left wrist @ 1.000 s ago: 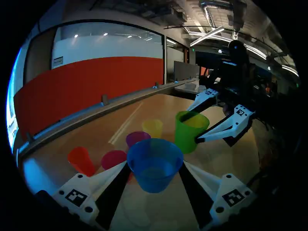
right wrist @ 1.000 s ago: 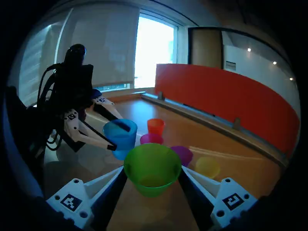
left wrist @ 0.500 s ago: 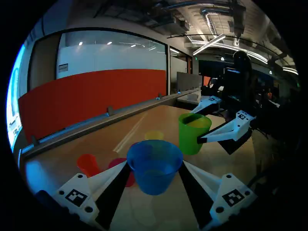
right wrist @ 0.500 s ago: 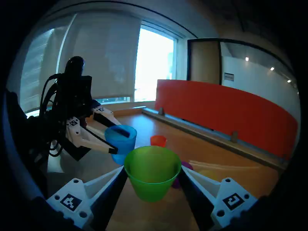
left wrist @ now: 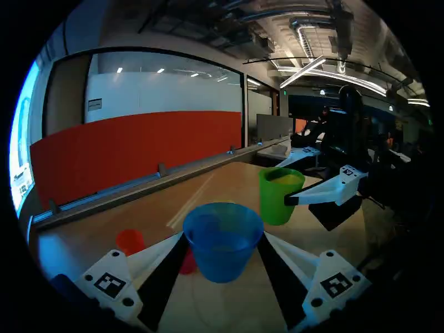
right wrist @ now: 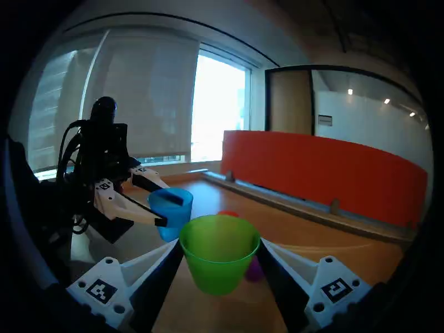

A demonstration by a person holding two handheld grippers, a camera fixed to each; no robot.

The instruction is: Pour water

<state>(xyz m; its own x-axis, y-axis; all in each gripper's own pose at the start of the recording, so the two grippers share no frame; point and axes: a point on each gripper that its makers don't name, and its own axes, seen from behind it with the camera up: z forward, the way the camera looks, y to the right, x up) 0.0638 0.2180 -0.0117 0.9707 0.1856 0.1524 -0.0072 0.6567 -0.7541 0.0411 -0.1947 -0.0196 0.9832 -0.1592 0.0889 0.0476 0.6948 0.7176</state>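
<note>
While the left hand-held gripper (left wrist: 223, 236) clamps the upright blue cup (left wrist: 223, 252), seemingly part-filled, the right hand-held gripper (right wrist: 220, 242) grips the green cup (right wrist: 220, 269) to its front-right, rims apart.

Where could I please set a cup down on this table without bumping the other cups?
Bare wood runs along the table between the rail and the held green cup. It is crowded below the held blue cup, where the orange cup and a pink cup stand.
</note>
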